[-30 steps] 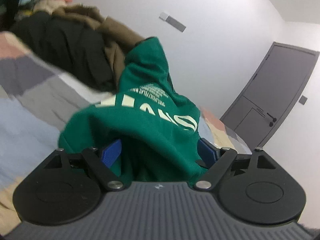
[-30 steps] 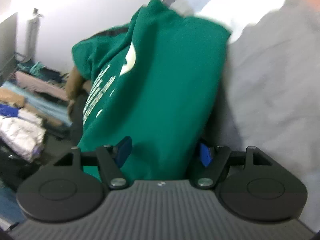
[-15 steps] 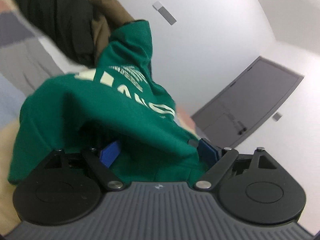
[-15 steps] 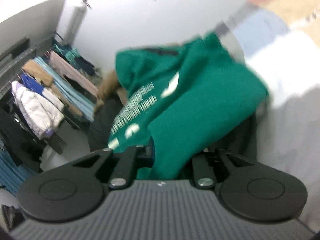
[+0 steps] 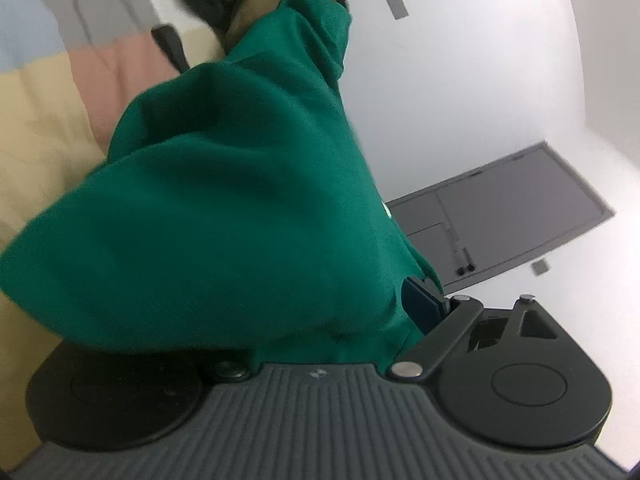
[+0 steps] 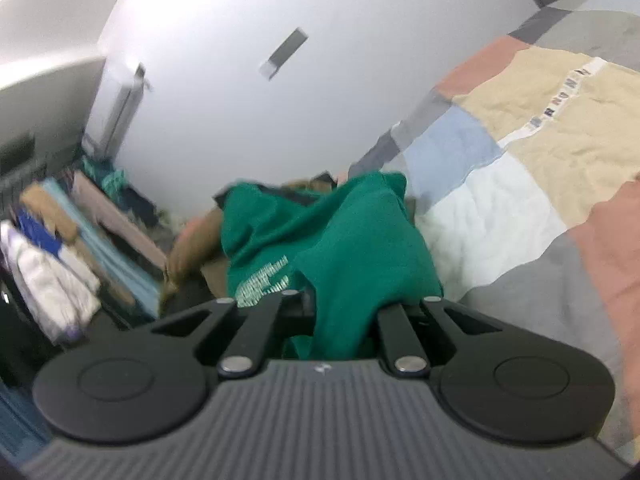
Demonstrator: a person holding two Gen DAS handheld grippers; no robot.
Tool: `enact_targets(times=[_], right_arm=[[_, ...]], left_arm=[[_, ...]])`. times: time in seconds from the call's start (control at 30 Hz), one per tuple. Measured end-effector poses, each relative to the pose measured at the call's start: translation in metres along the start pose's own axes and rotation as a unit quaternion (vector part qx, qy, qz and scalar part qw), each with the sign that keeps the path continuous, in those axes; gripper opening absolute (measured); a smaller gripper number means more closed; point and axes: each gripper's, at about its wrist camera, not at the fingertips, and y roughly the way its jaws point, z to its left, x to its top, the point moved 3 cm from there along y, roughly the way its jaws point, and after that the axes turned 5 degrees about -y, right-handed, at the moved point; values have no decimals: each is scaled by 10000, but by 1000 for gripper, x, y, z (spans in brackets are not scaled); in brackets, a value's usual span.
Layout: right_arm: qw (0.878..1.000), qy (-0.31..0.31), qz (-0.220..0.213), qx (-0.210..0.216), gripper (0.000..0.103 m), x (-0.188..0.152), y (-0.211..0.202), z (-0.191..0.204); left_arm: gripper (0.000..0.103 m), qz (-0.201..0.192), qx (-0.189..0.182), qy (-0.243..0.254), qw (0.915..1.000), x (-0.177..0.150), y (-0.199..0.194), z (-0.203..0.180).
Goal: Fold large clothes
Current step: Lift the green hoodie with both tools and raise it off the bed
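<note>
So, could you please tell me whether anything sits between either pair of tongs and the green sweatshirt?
Nothing visible does. The right tongs are shut directly on the green sweatshirt. The left tongs are opening, with the sweatshirt's cloth draped between and over them, hiding one finger.

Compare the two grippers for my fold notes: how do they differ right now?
The right gripper has its jaws shut tight, pinching a bunch of the green sweatshirt. The left gripper stands wide with jaws opening, the sweatshirt draped loosely between them and hiding one finger. Both have the same sweatshirt between their fingers, above the patchwork quilt.
</note>
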Motion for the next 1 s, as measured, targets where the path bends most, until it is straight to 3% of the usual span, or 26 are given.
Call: enact_targets(times=[0.17,0.27,0.33,0.4,0.43,0.47,0.53,0.77,1.0], right_arm=[[9999,49,137,43,9,1,-5,-7],[9993,14,367,53,9,-7,-3,-14],[9988,-31,482,61,9,-12,1,-20],[9987,13,495,112,9,-15,2,-26],[9988,-18,444,199,9,-15,1,-25],[9988,-61,388,278,9,-13,-1,-23],[9983,-128,275,503,9,-9,-4,-16],[9889,-520,-148,1384,9,15,-35,29],[9822,-1048,-406,1502,9,46,-83,95]], left_arm=[[92,-74,-133,-345,9993,12,30,7],[91,-280,43,-375,9989,18,46,12],[83,-405,2,-423,9983,22,47,14],[41,-424,60,-403,9983,27,45,13],[35,-405,26,-363,9985,30,43,10],[23,-409,-97,-319,9986,32,39,7],[13,-470,-518,-127,9975,38,28,-5],[10,-831,-1178,706,9870,73,-26,-64],[10,-800,-1439,1727,9711,102,-63,-146]])
